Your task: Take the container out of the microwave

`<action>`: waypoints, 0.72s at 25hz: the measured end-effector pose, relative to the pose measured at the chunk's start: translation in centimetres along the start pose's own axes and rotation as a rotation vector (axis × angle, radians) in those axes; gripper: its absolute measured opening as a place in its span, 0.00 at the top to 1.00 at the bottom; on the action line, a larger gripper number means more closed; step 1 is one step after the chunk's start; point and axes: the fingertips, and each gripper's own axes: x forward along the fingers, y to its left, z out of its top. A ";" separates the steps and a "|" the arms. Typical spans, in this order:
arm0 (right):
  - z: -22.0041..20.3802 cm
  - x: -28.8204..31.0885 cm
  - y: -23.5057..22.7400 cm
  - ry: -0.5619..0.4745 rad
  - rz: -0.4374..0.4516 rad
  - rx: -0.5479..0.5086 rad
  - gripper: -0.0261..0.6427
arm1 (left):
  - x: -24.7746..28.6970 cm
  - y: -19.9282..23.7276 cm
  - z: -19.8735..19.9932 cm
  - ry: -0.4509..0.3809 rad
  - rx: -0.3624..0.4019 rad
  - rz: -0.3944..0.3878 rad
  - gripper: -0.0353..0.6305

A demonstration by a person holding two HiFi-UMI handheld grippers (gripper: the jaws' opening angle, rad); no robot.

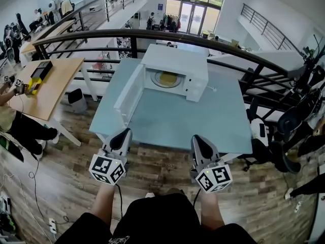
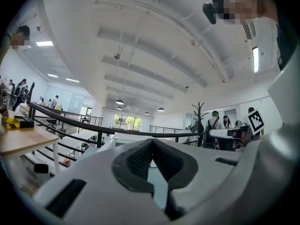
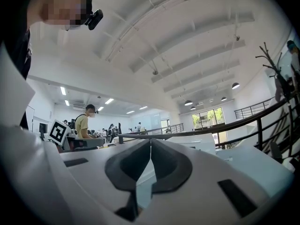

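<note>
The task is at its very start: the microwave stands with its door swung wide to its left, and the container – a pale yellowish round shape – sits inside the cavity, untouched. Nothing has reached in yet.

Both grippers hang well short of the microwave, out past the table edge farthest from it, side by side and pointing toward it. The left gripper lines up roughly with the open door; the right gripper lines up nearer the microwave's control side.

In each gripper view the two jaws meet at their tips, with only a thin seam between the pads, and nothing is caught there – both are empty and touch nothing.

The next move, as I judge it, calls for one gripper to part its jaws, travel across the table into the cavity and close on the container's rim, keeping clear of the door.
</note>
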 end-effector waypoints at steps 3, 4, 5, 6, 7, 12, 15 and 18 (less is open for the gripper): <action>0.1 0.1 0.6 0.001 -0.006 -0.008 0.95 | -0.3 0.5 0.1 -0.009 -0.013 -0.006 0.94; 0.1 0.0 0.6 0.002 -0.010 -0.009 0.95 | -0.3 0.6 0.1 -0.011 -0.016 -0.010 0.94; 0.0 0.0 0.7 0.002 -0.014 -0.010 0.95 | -0.3 0.5 0.0 -0.012 -0.017 -0.015 0.94; -0.1 -0.1 0.7 0.004 -0.017 -0.010 0.95 | -0.3 0.4 0.0 -0.013 -0.017 -0.020 0.94; -0.3 -0.1 0.7 0.006 -0.020 -0.009 0.95 | -0.2 0.3 -0.1 -0.012 -0.017 -0.025 0.94; -0.8 0.1 0.5 0.019 -0.019 -0.001 0.95 | 0.6 0.0 -0.5 0.004 -0.014 -0.038 0.94; -1.1 0.4 -0.2 0.025 -0.020 0.005 0.95 | 1.4 -0.1 -0.9 0.015 -0.013 -0.039 0.94; -1.4 0.7 -1.4 0.028 -0.019 0.011 0.95 | 2.5 -0.1 -1.1 0.016 -0.013 -0.036 0.94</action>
